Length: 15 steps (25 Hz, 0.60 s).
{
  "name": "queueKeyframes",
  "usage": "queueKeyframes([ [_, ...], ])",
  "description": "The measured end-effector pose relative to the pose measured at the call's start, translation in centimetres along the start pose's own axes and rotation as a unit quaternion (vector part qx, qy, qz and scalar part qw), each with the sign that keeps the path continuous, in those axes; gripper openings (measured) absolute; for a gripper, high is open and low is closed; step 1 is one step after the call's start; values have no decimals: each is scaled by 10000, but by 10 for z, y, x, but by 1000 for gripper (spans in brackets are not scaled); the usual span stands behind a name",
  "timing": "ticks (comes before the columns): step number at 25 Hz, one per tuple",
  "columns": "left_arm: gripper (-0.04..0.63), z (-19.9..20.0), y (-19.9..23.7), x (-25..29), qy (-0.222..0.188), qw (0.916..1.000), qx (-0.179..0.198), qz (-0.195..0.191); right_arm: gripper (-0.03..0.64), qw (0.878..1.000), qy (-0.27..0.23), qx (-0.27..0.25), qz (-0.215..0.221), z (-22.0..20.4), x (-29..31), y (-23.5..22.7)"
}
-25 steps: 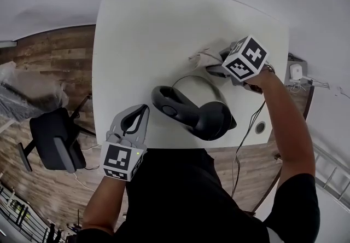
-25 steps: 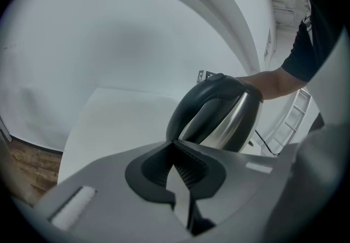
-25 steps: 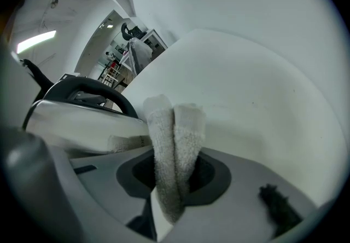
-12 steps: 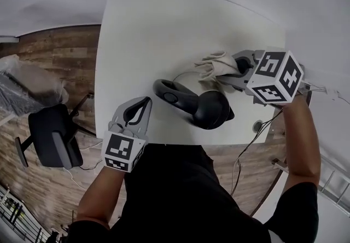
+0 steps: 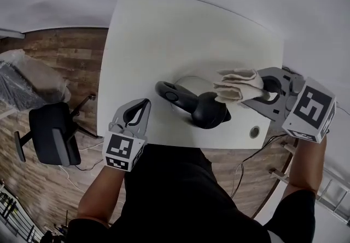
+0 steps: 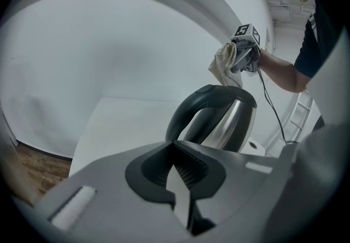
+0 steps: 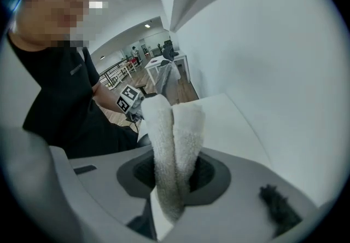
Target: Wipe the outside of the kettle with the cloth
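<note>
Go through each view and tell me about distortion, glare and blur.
Head view: wide-angle bend bows the table, otherwise sharp. Left gripper view: fisheye with dark corners; bright reflections streak the kettle. Right gripper view: same fisheye; the cloth looks crisp; a mosaic patch hides a face.

Kettle (image 5: 201, 110); cloth (image 5: 236, 85) in right claw (image 5: 263, 93)

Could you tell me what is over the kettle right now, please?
The cloth, clamped in the right gripper, hangs over the kettle. It hides part of its top; contact cannot be told.
</note>
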<state>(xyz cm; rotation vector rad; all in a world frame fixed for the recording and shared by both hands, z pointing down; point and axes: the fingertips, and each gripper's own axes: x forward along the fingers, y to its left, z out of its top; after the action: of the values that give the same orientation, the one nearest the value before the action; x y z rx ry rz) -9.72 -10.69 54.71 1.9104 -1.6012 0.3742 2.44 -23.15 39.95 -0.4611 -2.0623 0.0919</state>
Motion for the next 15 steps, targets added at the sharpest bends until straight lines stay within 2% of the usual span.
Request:
queueKeyframes([
  [3, 6, -3, 6, 0, -33, 9999, -84, 68, 100, 9995, -111, 166, -243, 5, -5, -33],
  [5, 8, -5, 7, -2, -60, 9999, -109, 31, 100, 9994, 31, 206, -278, 2, 15, -61],
  [8, 8, -8, 5, -8, -136, 9996, -32, -245, 100, 9962, 824, -210, -206, -12, 82, -93],
  [10, 7, -8, 5, -12, -191, 9990, 57, -388, 100, 9841, 1593, -785, -49, -28, 136, -106],
  [12, 8, -10, 13, -15, -215, 9991, 113, -358, 100, 9658, 2187, -1367, 277, -39, 181, -108],
  [15, 7, -18, 35, -20, -255, 9994, -145, -204, 100, 9488, 2604, -1642, 715, -45, 224, -103],
])
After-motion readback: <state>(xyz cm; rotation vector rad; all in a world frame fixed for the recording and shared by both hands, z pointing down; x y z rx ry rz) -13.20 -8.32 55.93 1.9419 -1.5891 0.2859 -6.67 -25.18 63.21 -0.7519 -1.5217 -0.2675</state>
